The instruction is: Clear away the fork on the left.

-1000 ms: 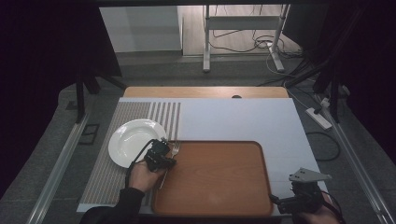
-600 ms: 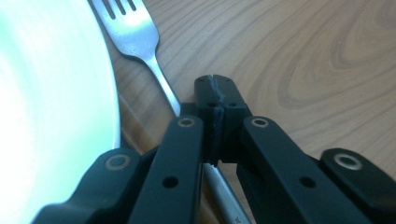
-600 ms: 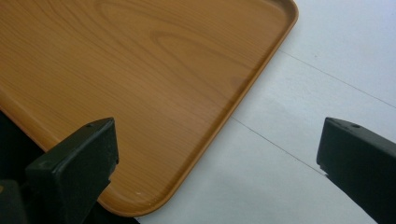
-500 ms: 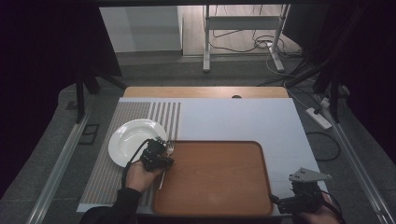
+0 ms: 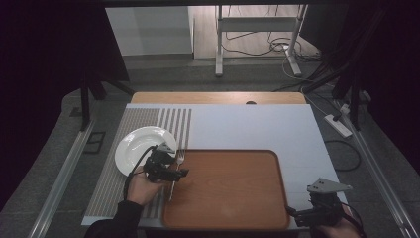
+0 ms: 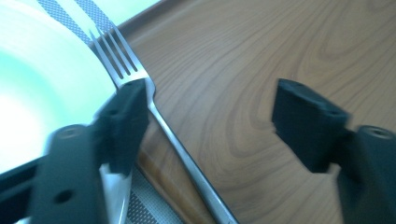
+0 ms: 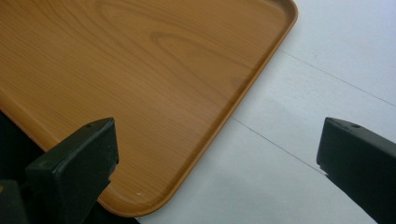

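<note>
**Fork lies at the tray edge, both claws released**

The table [image 5: 257, 129] carries a white cover and, at its left part, a striped mat [image 5: 124, 188]. On it lies the big wooden tray [image 5: 228, 198], which reaches from just right of the left claw to just left of the right claw. In the right gripper view the rounded corner of the tray [image 7: 140, 93] sits between the two jaws and a little beyond them, with the white cover on the other side.

The white plate [image 5: 141, 151] rests on the mat, just behind and to the left of the left claw, near it. In the left gripper view the plate [image 6: 42, 93] is beside the left jaw.

The left claw [image 5: 166, 166] is held over the left rim of the tray. Its jaws have just been opening and now stand wide apart, so it is released. The right claw [image 5: 317, 210] stays near the right front corner of the tray, well apart from the fork; its jaws also stand wide, with nothing between them.

The fork [image 5: 176, 173] lies under the left claw, along the left rim of the tray, tines pointing away from the person. In the left gripper view the fork [image 6: 154, 112] passes close beside the left jaw, between the two jaws, and the right jaw is well apart from it. I cannot tell if the left jaw touches it.
</note>
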`<state>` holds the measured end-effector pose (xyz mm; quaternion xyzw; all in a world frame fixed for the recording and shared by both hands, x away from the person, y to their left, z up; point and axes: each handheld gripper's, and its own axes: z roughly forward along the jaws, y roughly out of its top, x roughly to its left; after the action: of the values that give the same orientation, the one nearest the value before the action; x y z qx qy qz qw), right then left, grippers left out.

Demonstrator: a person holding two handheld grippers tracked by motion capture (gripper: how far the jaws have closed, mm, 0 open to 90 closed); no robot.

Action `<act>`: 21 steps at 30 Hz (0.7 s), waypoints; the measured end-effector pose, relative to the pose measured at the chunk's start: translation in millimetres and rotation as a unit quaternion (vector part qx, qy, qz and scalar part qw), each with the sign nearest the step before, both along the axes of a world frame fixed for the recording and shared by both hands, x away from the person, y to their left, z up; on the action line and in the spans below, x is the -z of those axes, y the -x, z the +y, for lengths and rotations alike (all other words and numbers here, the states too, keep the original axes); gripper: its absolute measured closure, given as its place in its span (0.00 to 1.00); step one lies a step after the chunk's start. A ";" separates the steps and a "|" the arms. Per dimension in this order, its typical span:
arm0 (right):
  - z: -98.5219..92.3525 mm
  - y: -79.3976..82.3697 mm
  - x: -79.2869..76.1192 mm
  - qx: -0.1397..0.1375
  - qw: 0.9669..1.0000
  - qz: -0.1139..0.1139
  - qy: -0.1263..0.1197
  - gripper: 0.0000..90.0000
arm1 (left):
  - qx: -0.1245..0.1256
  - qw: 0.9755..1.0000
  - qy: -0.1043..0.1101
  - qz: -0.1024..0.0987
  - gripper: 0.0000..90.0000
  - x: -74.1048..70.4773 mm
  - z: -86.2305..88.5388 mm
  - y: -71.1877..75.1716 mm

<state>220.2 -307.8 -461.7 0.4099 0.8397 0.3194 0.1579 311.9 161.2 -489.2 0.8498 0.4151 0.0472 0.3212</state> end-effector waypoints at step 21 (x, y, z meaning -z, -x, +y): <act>0.4 0.2 0.2 0.000 1.000 0.001 0.001 0.00 | 0.002 0.999 0.034 -0.031 0.01 -6.4 27.5 17.4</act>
<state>220.0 -307.4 -462.0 0.4104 0.8402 0.3176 0.1573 294.5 188.7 -482.8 0.8371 0.4047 0.0589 0.3633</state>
